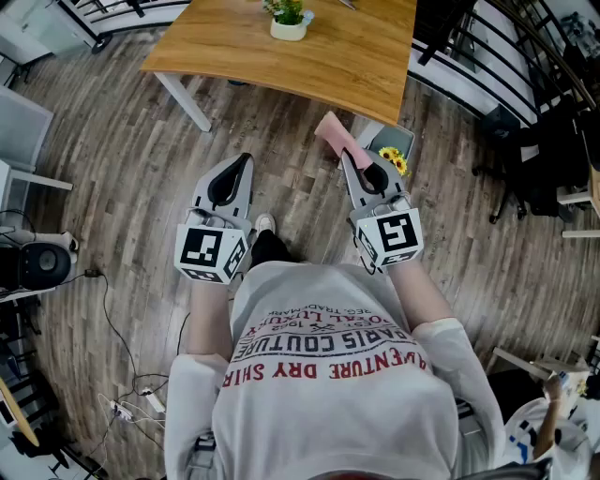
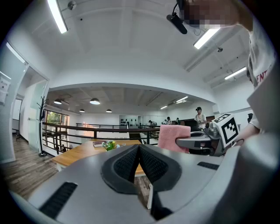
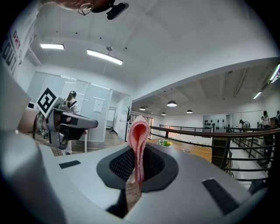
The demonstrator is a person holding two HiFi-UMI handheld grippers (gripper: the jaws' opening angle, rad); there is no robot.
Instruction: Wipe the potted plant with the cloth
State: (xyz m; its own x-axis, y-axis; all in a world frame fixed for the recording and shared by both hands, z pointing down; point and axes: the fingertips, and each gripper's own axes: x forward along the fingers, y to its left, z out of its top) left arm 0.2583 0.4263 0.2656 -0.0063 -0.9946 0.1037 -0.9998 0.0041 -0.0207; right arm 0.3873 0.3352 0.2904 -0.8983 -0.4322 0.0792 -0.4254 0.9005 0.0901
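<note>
A small potted plant (image 1: 288, 18) in a white pot stands on the wooden table (image 1: 356, 52) at the top of the head view; it shows small and far off as the plant (image 2: 108, 145) and the plant (image 3: 165, 142) in the gripper views. My right gripper (image 1: 348, 157) is shut on a folded pink cloth (image 1: 337, 137), which sticks up between its pads as the cloth (image 3: 138, 144). My left gripper (image 1: 246, 159) is shut with nothing in it, its pads pressed together (image 2: 138, 162). Both grippers are held level over the floor, short of the table.
A grey box with yellow flowers (image 1: 394, 156) sits on the wood floor under the right gripper. The table's white leg (image 1: 183, 101) stands ahead of the left gripper. Black railings (image 1: 511, 47) run at the right, a chair (image 1: 23, 131) at the left.
</note>
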